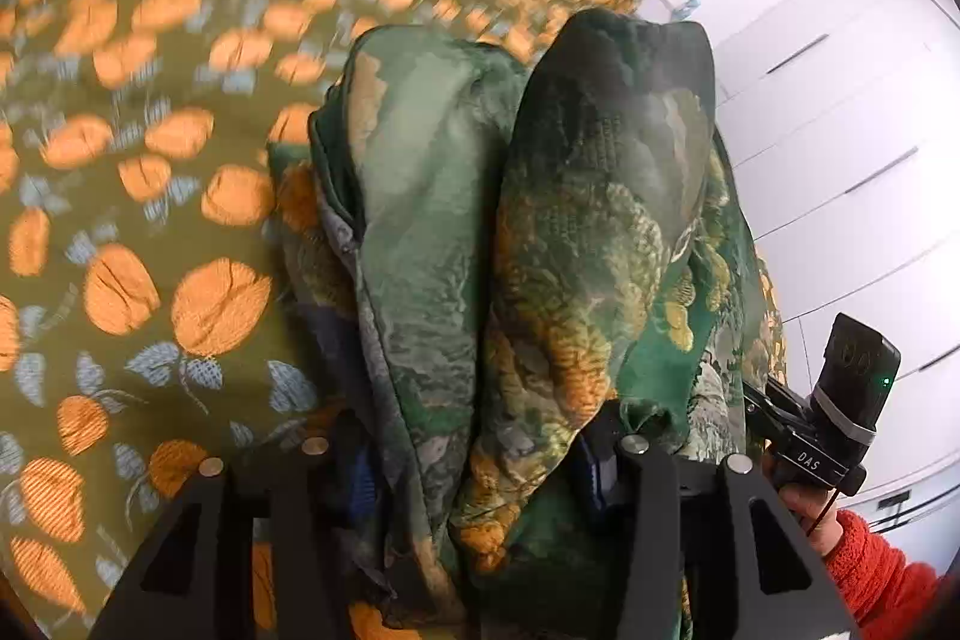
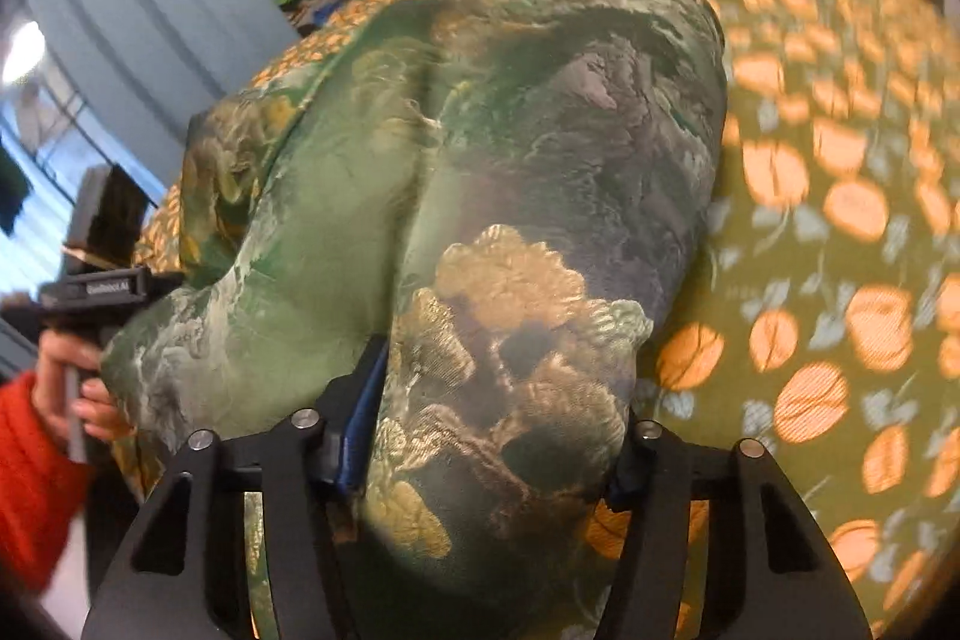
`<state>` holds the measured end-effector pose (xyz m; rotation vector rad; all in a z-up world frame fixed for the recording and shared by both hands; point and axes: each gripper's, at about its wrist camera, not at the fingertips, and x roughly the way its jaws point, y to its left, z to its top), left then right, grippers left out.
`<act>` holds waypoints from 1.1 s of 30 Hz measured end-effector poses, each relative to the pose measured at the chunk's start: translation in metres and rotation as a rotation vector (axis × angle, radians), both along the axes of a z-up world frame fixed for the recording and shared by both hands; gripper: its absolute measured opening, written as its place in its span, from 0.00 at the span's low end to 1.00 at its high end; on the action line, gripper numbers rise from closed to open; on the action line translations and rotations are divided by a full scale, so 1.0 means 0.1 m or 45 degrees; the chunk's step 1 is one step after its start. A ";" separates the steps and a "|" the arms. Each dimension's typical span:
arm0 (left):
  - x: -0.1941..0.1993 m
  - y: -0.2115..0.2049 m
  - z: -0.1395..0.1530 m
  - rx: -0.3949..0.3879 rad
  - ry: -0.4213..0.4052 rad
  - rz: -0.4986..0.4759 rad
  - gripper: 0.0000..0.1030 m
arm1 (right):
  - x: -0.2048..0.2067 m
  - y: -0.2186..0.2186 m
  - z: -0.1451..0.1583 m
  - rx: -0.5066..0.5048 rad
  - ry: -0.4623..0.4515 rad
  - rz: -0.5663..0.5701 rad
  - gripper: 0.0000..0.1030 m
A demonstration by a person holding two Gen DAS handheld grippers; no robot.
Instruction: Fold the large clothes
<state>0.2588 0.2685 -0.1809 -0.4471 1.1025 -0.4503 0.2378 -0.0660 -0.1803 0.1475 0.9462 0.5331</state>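
In the left wrist view, the left tongs (image 1: 474,466) are clenched on the green patterned garment (image 1: 540,232), which stands bunched up above the bed (image 1: 120,160) with an orange-print cover. At the right edge the right tongs (image 1: 828,418) appear.

In the right wrist view, the right tongs (image 2: 480,460) grasp the same garment (image 2: 510,172) over the bed (image 2: 840,250).

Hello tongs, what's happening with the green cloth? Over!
Left tongs shut on green cloth. Right tongs shut on it too. Cloth bunched up above the bedspread. Nothing in the way.
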 end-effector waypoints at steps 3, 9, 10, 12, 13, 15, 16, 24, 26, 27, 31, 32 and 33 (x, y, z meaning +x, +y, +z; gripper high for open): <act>-0.07 -0.08 0.26 0.024 -0.082 0.003 0.50 | -0.15 -0.01 0.22 -0.004 -0.109 0.008 0.55; 0.36 -0.49 0.70 0.046 -0.203 -0.014 0.50 | -0.08 -0.30 0.64 0.046 -0.216 -0.023 0.55; 0.39 -0.56 0.71 0.051 -0.213 -0.015 0.50 | 0.01 -0.39 0.70 0.056 -0.219 -0.035 0.55; 0.66 -0.73 0.74 0.056 -0.230 -0.019 0.50 | 0.23 -0.55 0.78 0.066 -0.219 -0.058 0.55; 0.78 -0.82 0.76 0.053 -0.231 -0.019 0.50 | 0.34 -0.63 0.78 0.072 -0.217 -0.065 0.55; 1.06 -0.99 0.64 0.053 -0.209 -0.030 0.51 | 0.61 -0.82 0.72 0.103 -0.181 -0.080 0.55; 1.14 -1.05 0.56 0.056 -0.192 -0.035 0.54 | 0.71 -0.89 0.68 0.115 -0.159 -0.088 0.56; 1.35 -1.23 -0.16 0.056 -0.092 0.054 0.79 | 1.14 -1.49 -0.23 0.181 0.148 -0.240 0.90; 1.19 -1.19 0.09 0.131 -0.205 0.077 0.79 | 1.02 -1.62 -0.16 0.226 0.087 -0.298 1.00; 1.10 -1.19 0.22 0.195 -0.272 0.089 0.79 | 0.94 -1.65 -0.05 0.224 0.058 -0.309 1.00; 0.52 -1.34 0.86 0.544 -0.593 0.231 0.82 | 0.59 -1.58 0.39 -0.114 -0.118 -0.402 1.00; 0.40 -1.37 0.97 0.598 -0.640 0.270 0.82 | 0.49 -1.54 0.51 -0.211 -0.187 -0.432 1.00; 0.21 -1.43 1.12 0.658 -0.704 0.325 0.83 | 0.28 -1.47 0.70 -0.319 -0.287 -0.476 1.00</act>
